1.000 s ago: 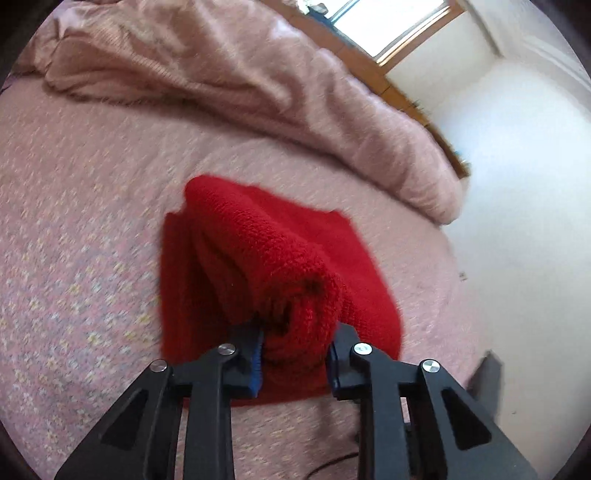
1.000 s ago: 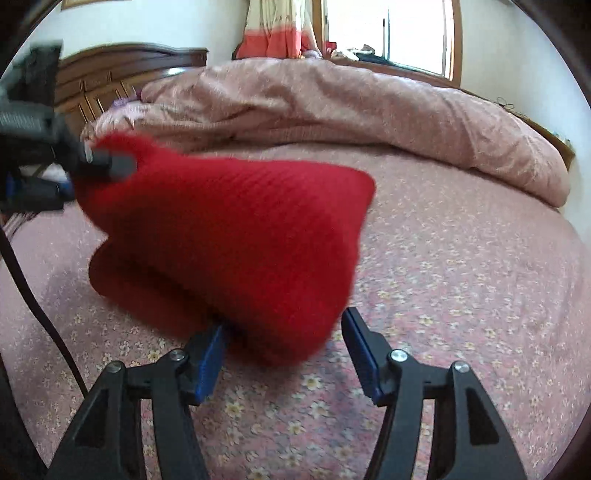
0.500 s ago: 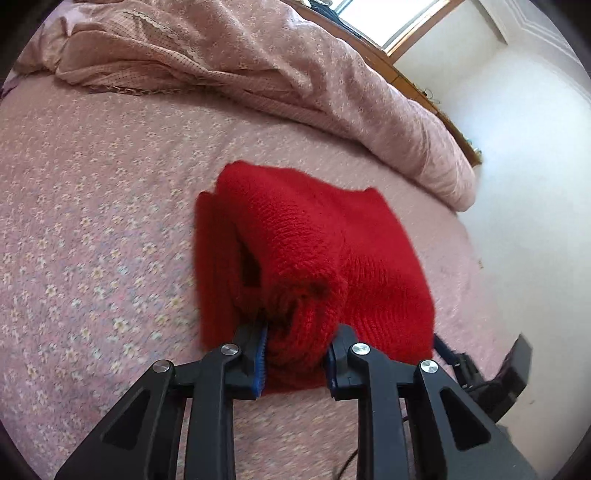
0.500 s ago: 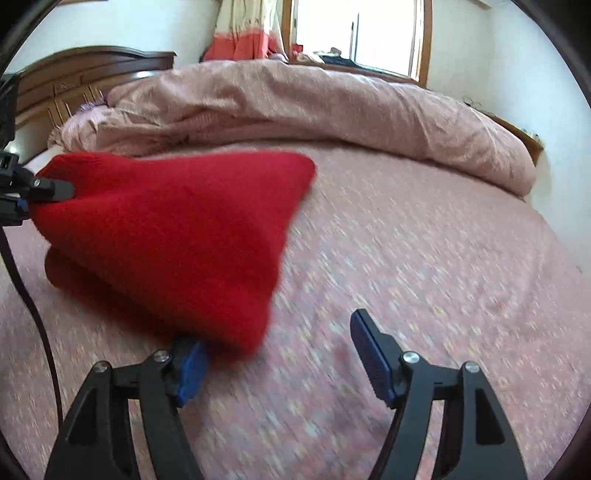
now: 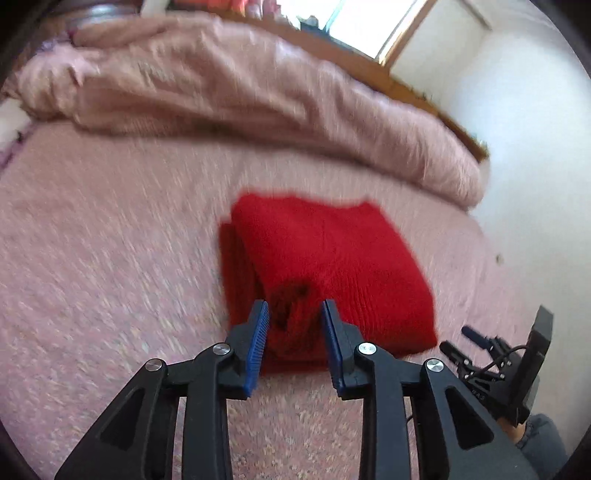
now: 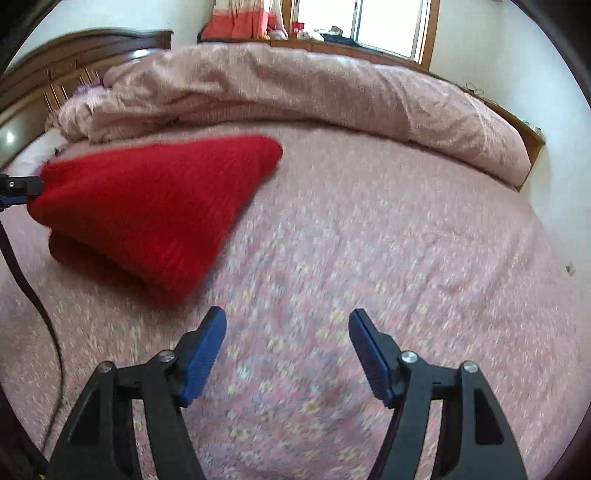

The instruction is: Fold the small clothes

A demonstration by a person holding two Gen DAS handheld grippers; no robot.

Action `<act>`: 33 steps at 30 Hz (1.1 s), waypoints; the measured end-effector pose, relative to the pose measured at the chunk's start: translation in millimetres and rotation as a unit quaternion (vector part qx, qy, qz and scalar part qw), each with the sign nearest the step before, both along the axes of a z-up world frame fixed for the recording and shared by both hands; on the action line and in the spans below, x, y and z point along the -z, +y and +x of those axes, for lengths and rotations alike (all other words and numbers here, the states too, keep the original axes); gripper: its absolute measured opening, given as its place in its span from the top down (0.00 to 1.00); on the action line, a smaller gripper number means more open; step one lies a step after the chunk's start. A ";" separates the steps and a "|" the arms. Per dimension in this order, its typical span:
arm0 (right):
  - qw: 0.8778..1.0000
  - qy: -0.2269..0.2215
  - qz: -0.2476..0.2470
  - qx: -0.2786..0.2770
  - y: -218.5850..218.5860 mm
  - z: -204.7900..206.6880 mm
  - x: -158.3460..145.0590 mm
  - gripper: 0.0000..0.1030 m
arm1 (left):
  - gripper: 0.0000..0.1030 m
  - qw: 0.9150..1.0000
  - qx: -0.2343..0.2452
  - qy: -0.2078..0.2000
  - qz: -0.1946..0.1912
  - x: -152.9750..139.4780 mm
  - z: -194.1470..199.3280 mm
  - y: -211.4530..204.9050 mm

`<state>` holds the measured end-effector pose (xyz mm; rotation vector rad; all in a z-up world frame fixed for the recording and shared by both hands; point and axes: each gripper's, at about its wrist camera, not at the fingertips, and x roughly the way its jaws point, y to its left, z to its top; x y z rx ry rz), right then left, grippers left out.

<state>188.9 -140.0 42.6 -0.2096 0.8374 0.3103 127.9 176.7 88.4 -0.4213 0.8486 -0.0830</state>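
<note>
A red knit garment (image 5: 332, 251) lies folded double on the floral pink bed sheet (image 5: 110, 258). My left gripper (image 5: 293, 321) has the garment's near bunched corner between its blue pads. Its jaws are opening, but the pads still touch the knit. In the right wrist view that corner of the garment (image 6: 147, 206) is held raised at the left gripper (image 6: 18, 186), at the left edge. My right gripper (image 6: 286, 332) hovers over bare sheet to the right of the garment. Nothing is between its jaws, which are closing a little. The left wrist view shows the right gripper (image 5: 460, 339) low at the right.
A bunched pink duvet (image 6: 295, 85) runs across the far side of the bed. A dark wooden headboard (image 6: 74, 55) stands at the far left, a window (image 6: 388, 26) behind. A black cable (image 6: 33, 295) hangs at the left. A white wall (image 5: 517, 129) borders the bed's right edge.
The right gripper has let go of the garment's edge and drawn back to the right over bare sheet. The upper layer has dropped flatter. The left jaws have spread slightly around the corner.
</note>
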 end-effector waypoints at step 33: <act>0.986 0.010 0.099 -0.132 66.0 23.6 6.6 0.91 | 0.80 0.994 0.054 0.044 0.090 52.7 37.8 -58.9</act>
